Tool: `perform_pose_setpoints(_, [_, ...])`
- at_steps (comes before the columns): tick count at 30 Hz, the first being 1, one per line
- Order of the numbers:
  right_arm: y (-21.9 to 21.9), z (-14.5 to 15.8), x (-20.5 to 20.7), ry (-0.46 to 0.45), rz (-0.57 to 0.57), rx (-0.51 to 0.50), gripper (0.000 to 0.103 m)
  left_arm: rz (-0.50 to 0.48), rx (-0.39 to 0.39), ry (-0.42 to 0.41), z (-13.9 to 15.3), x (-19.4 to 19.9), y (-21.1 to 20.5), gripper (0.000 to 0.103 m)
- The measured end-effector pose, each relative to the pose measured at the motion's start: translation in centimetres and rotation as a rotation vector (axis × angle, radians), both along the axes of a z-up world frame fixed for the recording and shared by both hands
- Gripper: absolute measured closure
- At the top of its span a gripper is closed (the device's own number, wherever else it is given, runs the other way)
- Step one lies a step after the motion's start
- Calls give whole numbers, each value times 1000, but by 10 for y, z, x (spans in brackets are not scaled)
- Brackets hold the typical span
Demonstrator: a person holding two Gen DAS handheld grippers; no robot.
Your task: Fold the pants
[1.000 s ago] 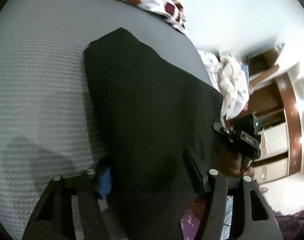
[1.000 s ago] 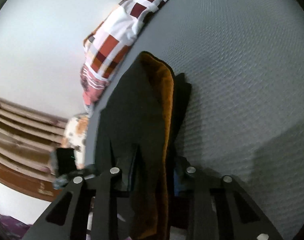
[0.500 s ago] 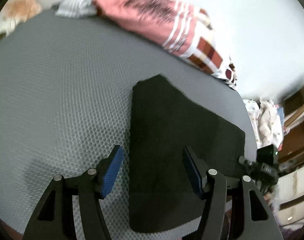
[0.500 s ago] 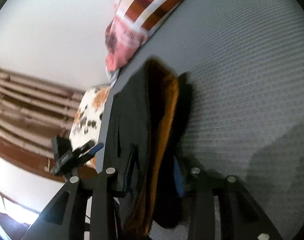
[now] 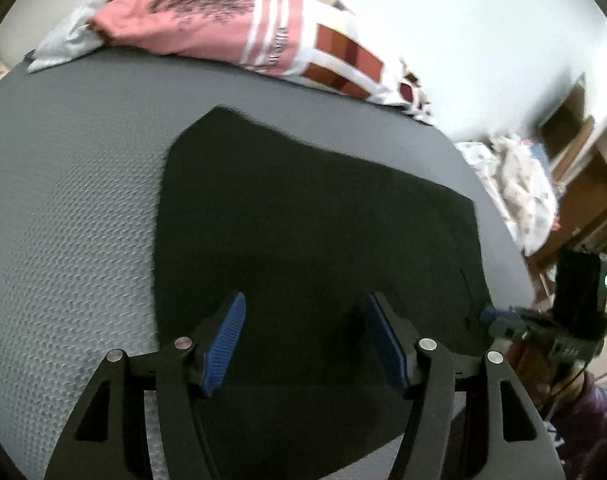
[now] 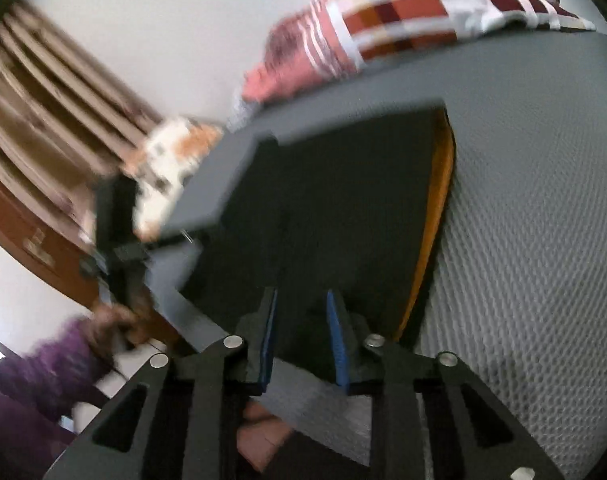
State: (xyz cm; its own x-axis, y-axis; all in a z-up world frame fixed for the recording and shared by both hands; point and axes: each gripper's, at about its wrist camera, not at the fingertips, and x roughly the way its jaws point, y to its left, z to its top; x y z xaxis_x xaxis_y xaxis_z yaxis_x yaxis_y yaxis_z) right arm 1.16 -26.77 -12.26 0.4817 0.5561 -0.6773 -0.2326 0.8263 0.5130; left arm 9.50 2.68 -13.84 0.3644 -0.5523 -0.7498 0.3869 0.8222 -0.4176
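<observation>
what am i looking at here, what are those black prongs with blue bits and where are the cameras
There is no robot: a person holds a two-finger gripper in each hand, and each carries a fisheye camera looking along its fingers. The blue bits are the grip pads.

The left gripper, seen in the left wrist view, is open and holds nothing. The right gripper, seen in the right wrist view, looks slightly open, also gripping nothing.

Dark pants, folded, lie flat on a grey textured mat. A pile of pink and checked laundry sits behind.

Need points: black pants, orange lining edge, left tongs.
black pants (image 5: 303, 220), left wrist view, middle of the flat folded panel
orange lining edge (image 6: 435, 216), right wrist view, strip along the pants' side
left tongs (image 5: 303, 344), left wrist view, midway between tips
</observation>
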Motion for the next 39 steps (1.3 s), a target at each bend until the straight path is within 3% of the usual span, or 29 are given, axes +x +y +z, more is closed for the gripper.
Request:
perform_pose_setpoints(1, [-1, -5, -1, -11, -17, -31, 103, -4, 5, 1, -3, 1, 1, 40])
perform_pose_setpoints(5, [-19, -8, 3, 69, -36, 56, 103, 0, 49, -17, 2, -1, -2, 40])
perform_pose_setpoints(6, [-16, -4, 4, 67, -33, 46, 101, 4, 69, -27, 5, -2, -3, 40])
perform_pose_setpoints(7, [-13, 7, 3, 42, -25, 40, 92, 11, 88, -50, 10, -4, -4, 40])
perform_pose_setpoints(10, [-2, 43, 7, -66, -40, 25, 92, 35, 132, -108, 19, -4, -5, 37])
perform_pose_setpoints(12, [8, 57, 15, -126, -69, -54, 90, 53, 165, -125, 20, -1, -4, 36])
perform_pose_setpoints(14, [20, 63, 26, -162, -119, -193, 70, 73, 192, -125, 18, 3, -2, 35])
perform_pose_setpoints(16, [29, 57, 39, -156, -168, -306, 68, 88, 213, -124, 16, 5, -1, 35])
perform_pose_setpoints(19, [34, 40, 53, -132, -214, -368, 68, 106, 263, -144, 14, 6, -1, 35])
perform_pose_setpoints(22, [31, 22, 59, -81, -250, -353, 66, 111, 301, -157, 12, 6, -2, 32])
perform_pose_setpoints(25, [31, 13, 58, -63, -262, -343, 58, 109, 318, -159, 9, 6, -4, 29])
perform_pose_setpoints(30, [46, 4, 58, -64, -239, -397, 44, 105, 362, -169, 4, 6, -11, 27])
perform_pose_setpoints(34, [53, -2, 54, -80, -233, -422, 36, 119, 398, -200, 5, 4, -13, 17])
perform_pose_setpoints(39, [57, -4, 55, -81, -209, -431, 23, 140, 433, -218, 5, 4, -15, 12])
